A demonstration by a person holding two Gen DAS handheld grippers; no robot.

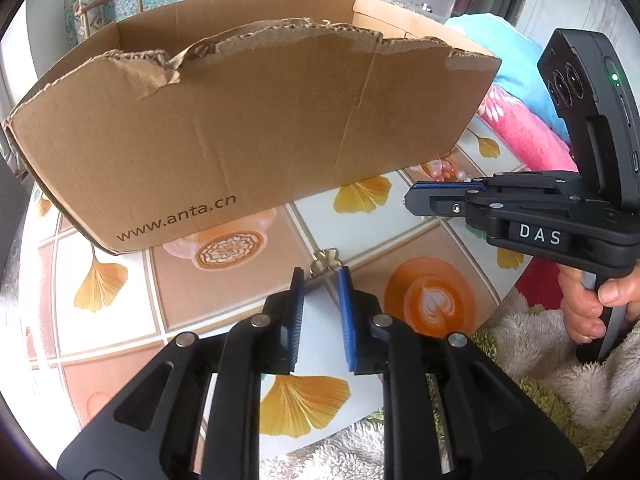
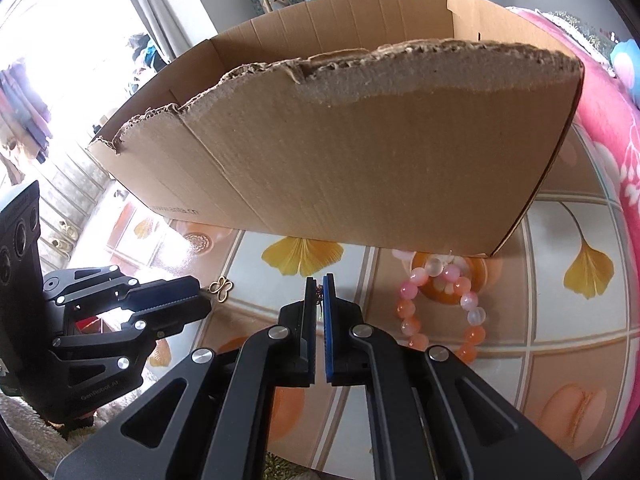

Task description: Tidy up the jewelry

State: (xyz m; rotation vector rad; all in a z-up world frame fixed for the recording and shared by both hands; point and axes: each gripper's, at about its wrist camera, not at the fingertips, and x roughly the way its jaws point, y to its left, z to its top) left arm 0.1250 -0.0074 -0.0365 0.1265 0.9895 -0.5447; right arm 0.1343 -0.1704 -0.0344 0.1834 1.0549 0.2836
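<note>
Partly hidden: chain [image 2: 319, 292] between right gripper [image 2: 319, 280] pads.

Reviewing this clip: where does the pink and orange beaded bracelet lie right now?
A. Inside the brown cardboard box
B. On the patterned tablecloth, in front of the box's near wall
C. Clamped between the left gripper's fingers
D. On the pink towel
B: the pink and orange beaded bracelet rests on the patterned tablecloth just before the brown cardboard box, right of the right gripper, with neither gripper on it.
</note>
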